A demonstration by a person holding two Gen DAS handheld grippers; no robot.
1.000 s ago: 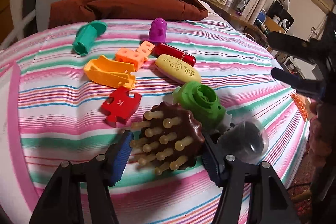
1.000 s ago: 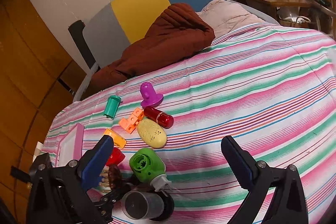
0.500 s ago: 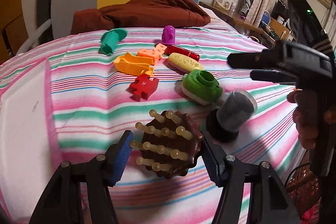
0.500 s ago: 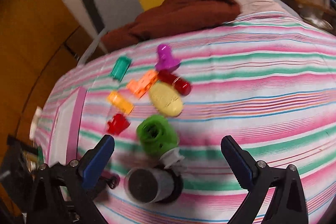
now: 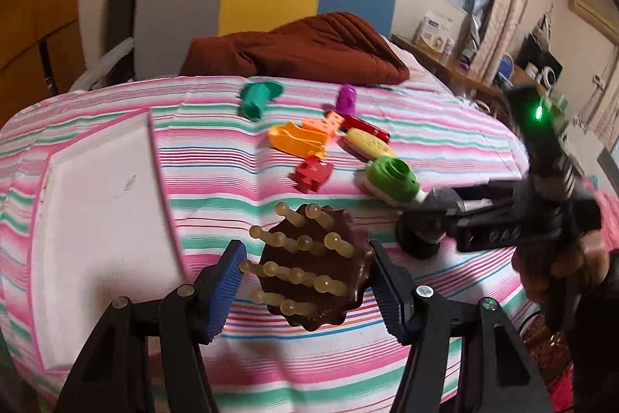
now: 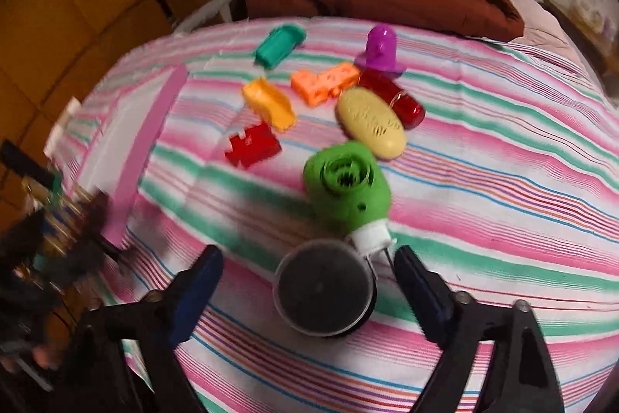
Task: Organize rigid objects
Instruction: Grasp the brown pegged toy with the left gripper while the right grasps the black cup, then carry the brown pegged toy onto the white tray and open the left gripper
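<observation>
Left gripper is pinching the brown massage brush with the white tray just to its left, while the right gripper sits spread wide around the dark jar.

right gripper fingers spread around dark jar, green toy beside

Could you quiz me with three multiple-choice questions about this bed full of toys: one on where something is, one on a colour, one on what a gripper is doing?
1. What lies right behind the dark jar?
A green toy
B teal cup
C purple toy

2. What colour is the puzzle piece?
A blue
B red
C white

3. What is the left gripper doing?
A hanging free
B holding the brown brush
C holding a book

Answers: 1 A, the green toy touches the jar's far rim. 2 B, it is plainly red. 3 B, both pads press the brush.
</observation>
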